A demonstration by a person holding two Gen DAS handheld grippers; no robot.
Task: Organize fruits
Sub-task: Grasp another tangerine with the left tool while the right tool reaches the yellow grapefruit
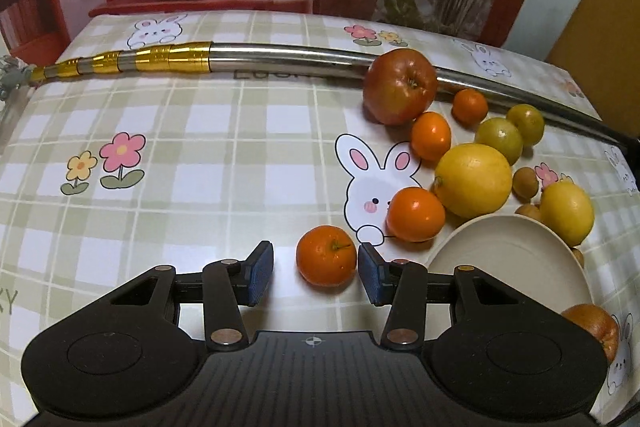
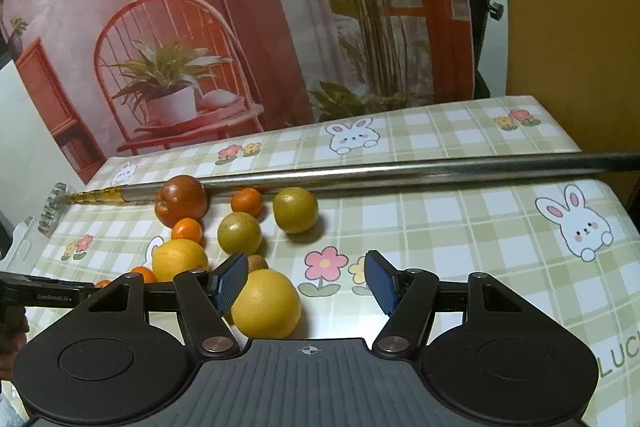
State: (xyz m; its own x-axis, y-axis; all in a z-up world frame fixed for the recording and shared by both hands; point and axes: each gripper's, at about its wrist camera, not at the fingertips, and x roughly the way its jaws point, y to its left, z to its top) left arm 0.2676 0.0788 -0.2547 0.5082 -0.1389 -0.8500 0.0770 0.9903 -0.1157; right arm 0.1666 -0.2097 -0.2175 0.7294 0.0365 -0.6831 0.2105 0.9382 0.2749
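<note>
While my left hand-held gripper [image 1: 316, 275] stands released, its blue pads [image 1: 260, 273] spread wide, a small mandarin [image 1: 326, 255] sits between them on the table [image 1: 192, 163], touching or nearly touching the right-side pad. At about two o'clock from it lies a cream plate [image 1: 516, 259], bare, its near part hidden behind my tool. A second mandarin [image 1: 416, 213] rests just beyond the first at one o'clock, beside a big lemon [image 1: 473, 180]. Farther out at one o'clock come another mandarin [image 1: 431, 135], two greenish-yellow citrus [image 1: 499, 140], and a red apple [image 1: 400, 85] leaning against a long steel pole [image 1: 288, 55] with gold bands at its nine o'clock end. A second lemon [image 1: 567, 213] lies past the plate at three o'clock, and an orange [image 1: 592, 327] shows at four o'clock by the plate's edge.

My right hand-held gripper [image 2: 306, 281] is likewise released and grasps nothing; the near lemon [image 2: 266, 303] sits just inside its left-side pad [image 2: 230, 281], close against it, though I cannot tell whether they touch. The other fruits cluster from ten to twelve o'clock ahead.

On the checked cloth I read "LUC" at the right view's four o'clock edge and part of the same word half-hidden under the pole in the left view. The other tool's body, at nine o'clock in the right view, bears small print that looks like "GenRobot.AI".
</note>
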